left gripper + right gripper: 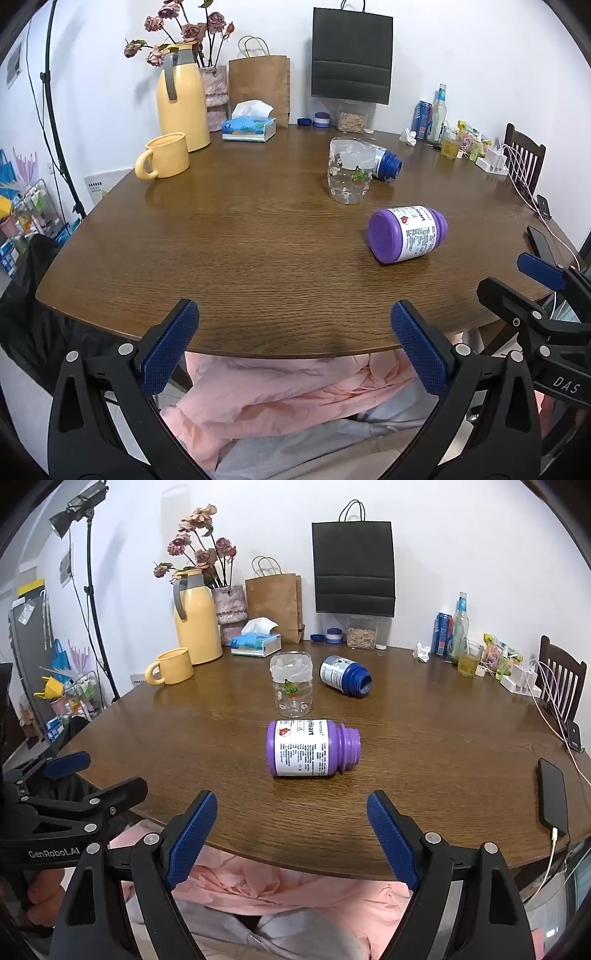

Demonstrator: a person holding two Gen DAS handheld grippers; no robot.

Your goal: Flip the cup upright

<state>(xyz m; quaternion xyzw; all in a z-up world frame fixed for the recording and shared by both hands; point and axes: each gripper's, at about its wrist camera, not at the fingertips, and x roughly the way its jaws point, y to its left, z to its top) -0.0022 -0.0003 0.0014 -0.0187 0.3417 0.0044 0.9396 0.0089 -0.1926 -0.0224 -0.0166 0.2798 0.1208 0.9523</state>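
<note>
Clear printed plastic cup (291,685): standing mid-table on the brown wooden table (221,240). Purple bottle (312,747) lies nearer. Left gripper (295,347), right gripper (291,834): jaws apart, empty.

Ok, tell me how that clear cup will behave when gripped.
The clear cup looks thin and empty, so probably light and easily nudged. Its smooth wall may slip between the pads. Standing rim-down, it seems steady, though a push near the top could tip it toward the purple bottle.
</note>
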